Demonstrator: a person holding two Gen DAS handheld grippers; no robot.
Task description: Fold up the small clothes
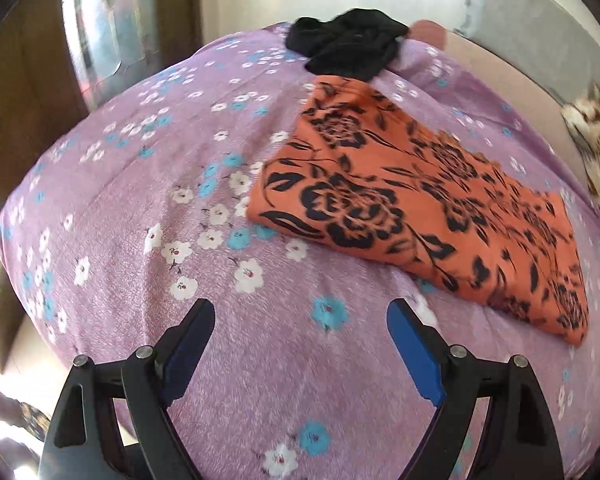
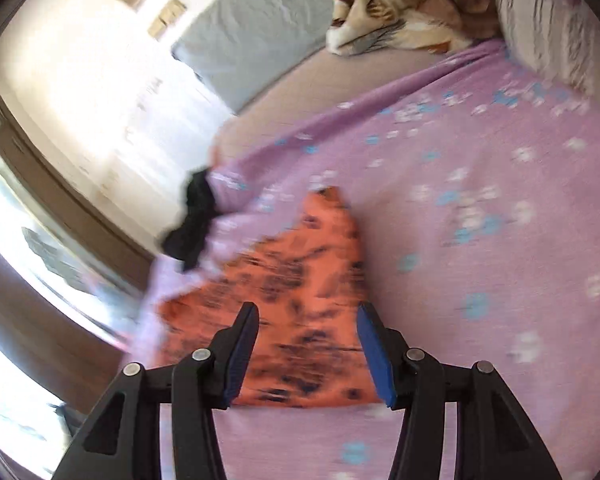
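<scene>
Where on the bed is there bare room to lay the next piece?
Free: the purple sheet left of the orange floral cloth, down to the left gripper. Crowded: the far edge, where the black garment touches the orange cloth.

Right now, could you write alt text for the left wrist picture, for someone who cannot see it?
A folded orange cloth with black flowers lies on a purple flowered bedsheet, with a crumpled black garment just beyond it. The left gripper hovers over bare sheet in the foreground, jaws wide open and empty.
</scene>
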